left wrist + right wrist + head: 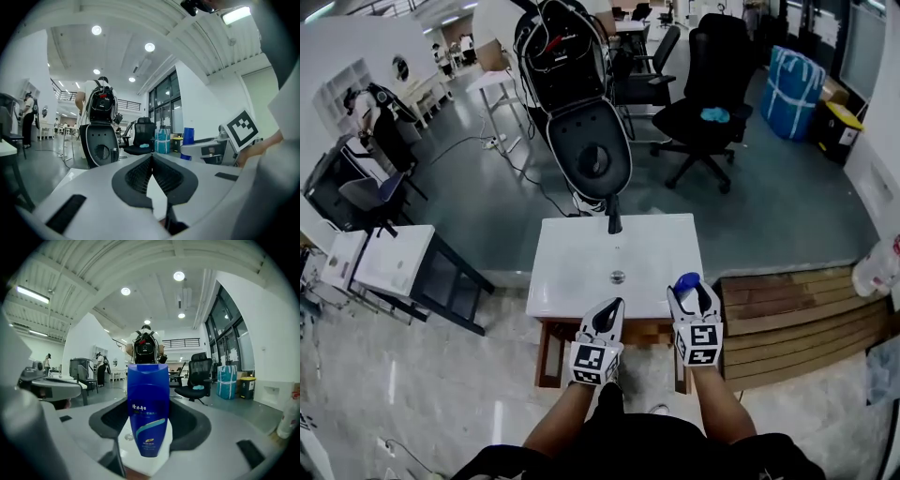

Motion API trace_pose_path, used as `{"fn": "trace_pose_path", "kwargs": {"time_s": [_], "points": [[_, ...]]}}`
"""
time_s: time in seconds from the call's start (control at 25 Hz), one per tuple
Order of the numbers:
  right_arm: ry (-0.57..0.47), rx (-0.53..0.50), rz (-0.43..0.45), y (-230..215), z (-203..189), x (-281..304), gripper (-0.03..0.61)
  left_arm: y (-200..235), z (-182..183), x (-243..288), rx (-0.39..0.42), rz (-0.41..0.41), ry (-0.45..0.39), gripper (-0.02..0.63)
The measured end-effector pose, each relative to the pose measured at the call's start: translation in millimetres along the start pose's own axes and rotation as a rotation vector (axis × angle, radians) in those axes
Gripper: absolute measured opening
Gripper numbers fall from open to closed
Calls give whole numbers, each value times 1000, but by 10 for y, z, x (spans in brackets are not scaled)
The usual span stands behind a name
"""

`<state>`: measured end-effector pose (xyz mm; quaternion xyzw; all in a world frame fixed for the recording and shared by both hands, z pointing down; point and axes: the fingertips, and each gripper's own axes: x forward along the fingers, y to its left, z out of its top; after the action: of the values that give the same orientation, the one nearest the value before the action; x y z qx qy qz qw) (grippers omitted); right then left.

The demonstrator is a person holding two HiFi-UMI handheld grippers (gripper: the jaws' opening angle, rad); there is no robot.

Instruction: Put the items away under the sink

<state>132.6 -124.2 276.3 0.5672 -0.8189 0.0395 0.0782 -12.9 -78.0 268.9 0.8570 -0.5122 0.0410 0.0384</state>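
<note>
A white sink counter (581, 267) with a dark faucet (614, 217) and a drain (618, 277) stands just ahead of me. My right gripper (695, 298) is shut on a blue shampoo bottle (686, 280) over the counter's right front corner. In the right gripper view the bottle (148, 404) stands upright between the jaws of the right gripper (149, 430), wide end up. My left gripper (607, 321) hovers at the counter's front edge. Its jaws meet at the tips and the left gripper (151, 158) holds nothing. The bottle (188, 136) also shows in the left gripper view.
A dark oval-shelled machine (586, 141) stands right behind the sink. Beyond it are a black office chair (708, 117) and a blue bag (792, 89). Wooden steps (797, 319) lie to the right, a white table (380, 258) to the left. The wooden cabinet frame (551, 354) sits under the counter.
</note>
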Motion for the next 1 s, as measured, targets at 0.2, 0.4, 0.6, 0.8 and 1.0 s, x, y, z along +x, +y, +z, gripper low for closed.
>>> {"fn": "trace_pose_path", "kwargs": {"time_s": [0.2, 0.4, 0.6, 0.8, 1.0], "points": [[8, -2, 24, 111, -98, -331, 270, -249, -84, -334, 11, 16, 33, 15], [20, -5, 15, 165, -162, -497, 270, -343, -73, -507, 29, -2, 29, 15], [1, -27, 1, 401, -150, -549, 270, -114, -62, -597, 42, 0, 30, 15], [13, -15, -20, 753, -176, -453, 270, 223, -122, -752, 47, -13, 68, 14], [20, -5, -42, 1084, -217, -289, 270, 522, -95, -832, 76, -48, 63, 14]]}}
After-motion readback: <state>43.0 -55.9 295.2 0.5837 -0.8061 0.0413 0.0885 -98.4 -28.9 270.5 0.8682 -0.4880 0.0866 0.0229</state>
